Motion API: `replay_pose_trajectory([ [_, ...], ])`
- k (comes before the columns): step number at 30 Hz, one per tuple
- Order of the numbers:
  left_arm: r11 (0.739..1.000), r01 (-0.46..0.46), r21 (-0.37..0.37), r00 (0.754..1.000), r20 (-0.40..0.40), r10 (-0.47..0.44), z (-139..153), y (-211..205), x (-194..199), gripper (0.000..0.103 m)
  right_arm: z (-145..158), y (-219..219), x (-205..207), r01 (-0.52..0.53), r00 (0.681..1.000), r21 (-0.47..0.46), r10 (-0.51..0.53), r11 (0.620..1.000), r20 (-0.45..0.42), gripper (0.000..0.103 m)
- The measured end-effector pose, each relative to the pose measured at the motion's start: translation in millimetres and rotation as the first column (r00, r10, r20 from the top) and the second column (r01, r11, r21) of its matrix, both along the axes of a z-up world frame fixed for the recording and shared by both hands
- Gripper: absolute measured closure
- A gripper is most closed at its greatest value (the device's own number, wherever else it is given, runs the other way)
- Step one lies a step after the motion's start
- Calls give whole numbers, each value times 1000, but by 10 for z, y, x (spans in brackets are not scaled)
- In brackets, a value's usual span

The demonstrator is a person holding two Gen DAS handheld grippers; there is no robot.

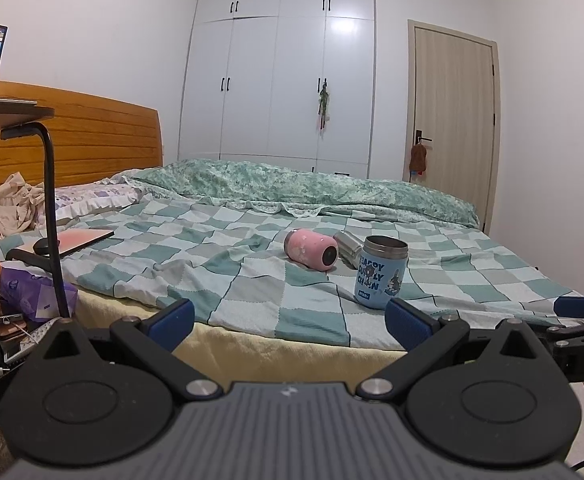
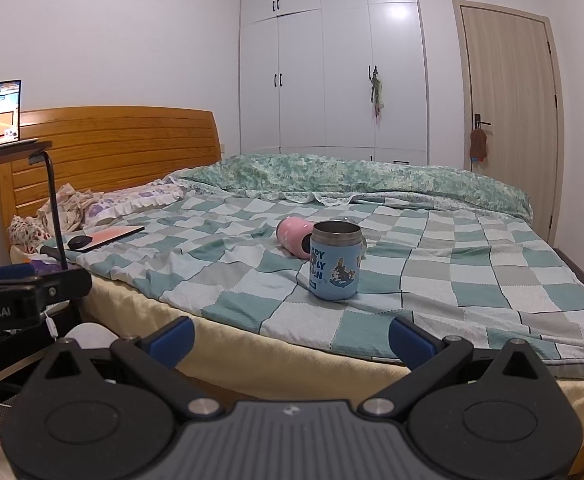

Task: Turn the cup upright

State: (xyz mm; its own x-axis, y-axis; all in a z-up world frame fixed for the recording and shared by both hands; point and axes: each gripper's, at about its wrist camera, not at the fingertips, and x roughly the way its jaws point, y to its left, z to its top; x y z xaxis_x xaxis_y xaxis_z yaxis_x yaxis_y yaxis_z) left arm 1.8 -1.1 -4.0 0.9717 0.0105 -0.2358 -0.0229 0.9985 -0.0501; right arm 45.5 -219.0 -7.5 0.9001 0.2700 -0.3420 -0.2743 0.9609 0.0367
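We see three cups on the checked bedspread [image 1: 251,300] of the bed, all well ahead of both grippers. The blue cup [image 1: 380,272] stands upright, steel rim up, mouth open, cartoon print facing us. The pink cup [image 1: 311,249] lies on its side just left of and behind the blue one, its dark end turned toward the cameras. The steel cup [image 1: 348,245] also lies on its side, behind the blue cup and right of the pink one; in the right wrist view it is almost wholly hidden behind the blue cup [image 2: 335,266], w/ the pink cup [image 2: 295,237] showing at left.

Left gripper [image 1: 289,322]: fingers released, spread wide, nothing between the blue pads. It is held short of the mattress edge, approx. level, pointing across the bed. The blue cup sits just above the right-hand fingertip [image 1: 406,324] in frame; the pink cup lies above the gap, nearer its right side.

Right gripper [image 2: 291,340]: fingers likewise released and empty, same level pose, short of the bed edge. The blue cup lies above the gap, slightly right of centre.

Each gripper shows at the edge of the other's view, side by side; the pics do not show whether they touch.
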Motion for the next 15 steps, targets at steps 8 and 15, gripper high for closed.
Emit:
replay_pose_trajectory([
  [8,1000,2,-2,1000,-4,-2,-12,-10,10,0,3,-2,5,-1,1000,1,1,1000,-2,0],
  [15,1000,3,-3,1000,-2,-3,-32,-4,-6,0,-41,14,-1,4,1000,4,-4,1000,-3,0],
])
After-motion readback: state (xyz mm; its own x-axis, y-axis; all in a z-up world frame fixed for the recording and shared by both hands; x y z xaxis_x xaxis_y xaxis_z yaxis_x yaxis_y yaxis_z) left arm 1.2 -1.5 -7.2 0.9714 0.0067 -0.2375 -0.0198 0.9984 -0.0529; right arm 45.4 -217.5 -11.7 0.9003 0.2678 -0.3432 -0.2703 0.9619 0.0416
